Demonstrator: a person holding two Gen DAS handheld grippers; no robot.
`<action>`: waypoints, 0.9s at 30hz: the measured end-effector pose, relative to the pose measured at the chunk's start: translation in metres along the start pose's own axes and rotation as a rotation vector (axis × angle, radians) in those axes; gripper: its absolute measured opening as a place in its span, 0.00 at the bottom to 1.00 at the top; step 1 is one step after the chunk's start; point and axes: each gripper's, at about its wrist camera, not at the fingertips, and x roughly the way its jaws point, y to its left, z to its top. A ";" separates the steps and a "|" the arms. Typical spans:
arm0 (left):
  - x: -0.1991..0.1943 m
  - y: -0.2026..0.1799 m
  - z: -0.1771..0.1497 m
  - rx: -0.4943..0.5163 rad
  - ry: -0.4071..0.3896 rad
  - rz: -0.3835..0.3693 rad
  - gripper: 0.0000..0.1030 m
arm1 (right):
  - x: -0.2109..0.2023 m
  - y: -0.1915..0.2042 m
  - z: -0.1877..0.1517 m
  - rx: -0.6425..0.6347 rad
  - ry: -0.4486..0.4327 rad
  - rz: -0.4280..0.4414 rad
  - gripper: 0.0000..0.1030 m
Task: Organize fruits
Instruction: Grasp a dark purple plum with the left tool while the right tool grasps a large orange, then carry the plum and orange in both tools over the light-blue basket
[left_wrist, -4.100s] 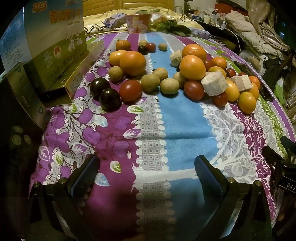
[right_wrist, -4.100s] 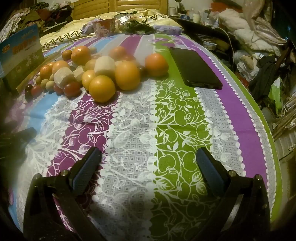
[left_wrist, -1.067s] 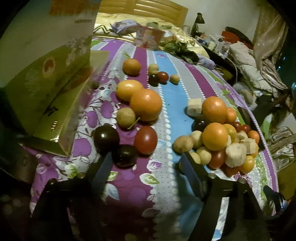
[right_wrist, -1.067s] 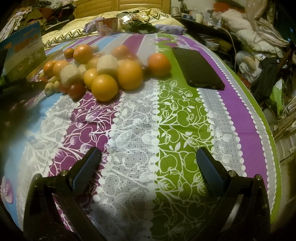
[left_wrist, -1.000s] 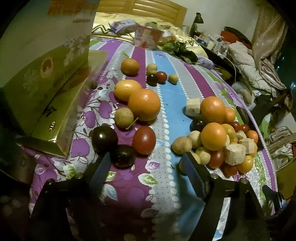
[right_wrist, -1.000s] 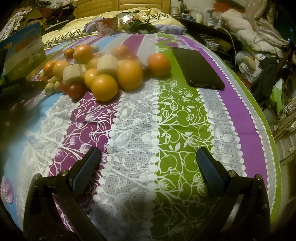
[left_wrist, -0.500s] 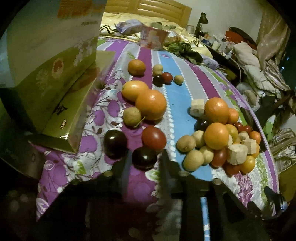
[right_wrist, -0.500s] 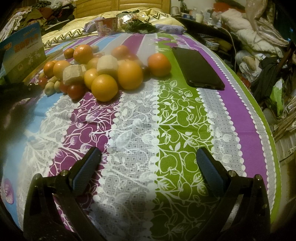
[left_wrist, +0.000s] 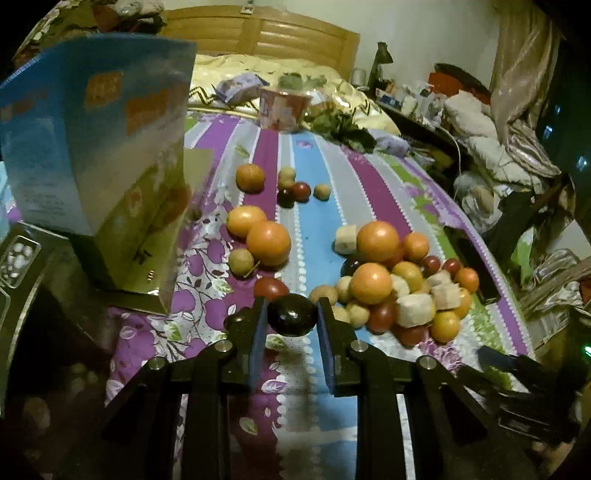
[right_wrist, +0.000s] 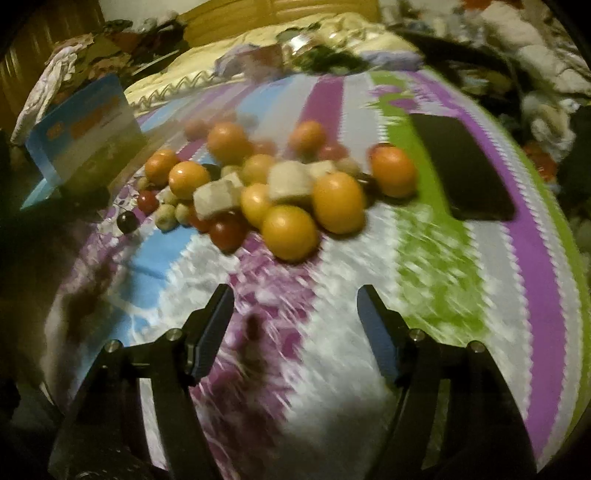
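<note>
While the striped floral bed cover (left_wrist: 317, 221) is spread beneath everything, the blue box (left_wrist: 99, 155) is seen left of the fruit pile (left_wrist: 399, 288). Left gripper (left_wrist: 291, 314) jaws are clamped on a dark plum (left_wrist: 291, 314) just left of that pile; right gripper (right_wrist: 295, 310) jaws are held wide apart, gripping nothing.

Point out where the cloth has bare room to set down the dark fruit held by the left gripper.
The blue stripe between the two oranges and the big fruit pile is bare. So is the near cloth before the right gripper. The pile itself is crowded.
</note>
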 end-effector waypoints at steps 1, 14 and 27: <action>-0.002 -0.001 0.001 -0.003 0.001 -0.004 0.25 | 0.007 0.003 0.006 -0.004 0.005 0.004 0.66; -0.015 -0.007 0.004 -0.020 0.023 -0.019 0.25 | 0.025 0.009 0.020 -0.014 0.031 -0.082 0.36; -0.129 0.015 0.036 0.007 -0.088 0.073 0.25 | -0.078 0.105 0.053 -0.070 -0.141 0.013 0.36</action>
